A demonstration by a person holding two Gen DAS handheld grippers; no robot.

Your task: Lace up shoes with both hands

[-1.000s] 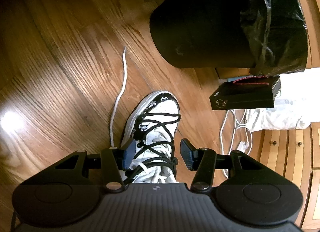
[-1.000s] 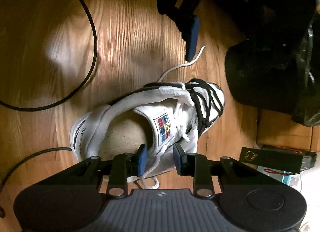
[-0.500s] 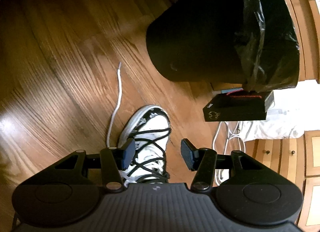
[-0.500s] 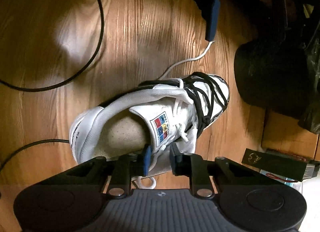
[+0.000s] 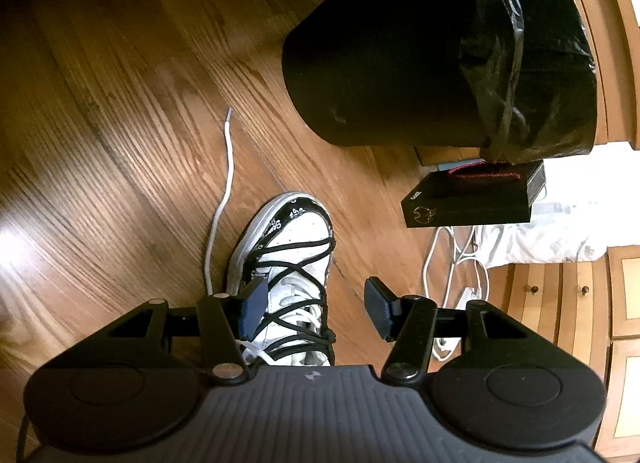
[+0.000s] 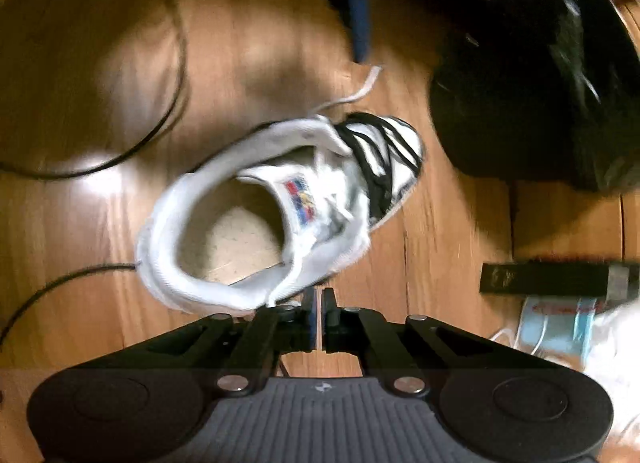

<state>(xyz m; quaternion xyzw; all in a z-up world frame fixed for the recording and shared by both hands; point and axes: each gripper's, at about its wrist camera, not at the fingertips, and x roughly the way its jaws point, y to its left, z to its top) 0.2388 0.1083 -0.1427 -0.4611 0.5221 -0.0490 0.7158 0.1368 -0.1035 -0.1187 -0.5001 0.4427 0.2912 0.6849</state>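
Through my left wrist camera, my left gripper (image 5: 316, 309) stands about half open above the white shoe (image 5: 294, 263), and its pads press on nothing; the left pad sits over the shoe's left edge, the right pad hangs over bare wooden floor (image 5: 120, 123). The shoe lies on the floor with its toe pointing away, black laces (image 5: 296, 259) crossing its upper, and a white lace end (image 5: 224, 191) trailing away over the boards to the left. Far right stands a black bin (image 5: 384, 63) with a black bag, with a black box (image 5: 472, 203) near it. Through my right wrist camera, blurred, my right gripper (image 6: 318, 317) has just been closing and its jaws now stand almost together, just beside the shoe's (image 6: 256, 215) near side; I cannot tell whether a thin lace is pinched between them. The shoe's opening faces me, its toe far right. The left gripper's blue pad (image 6: 360, 23) shows beyond the toe, and a black cable (image 6: 160, 123) curves over the floor at left.
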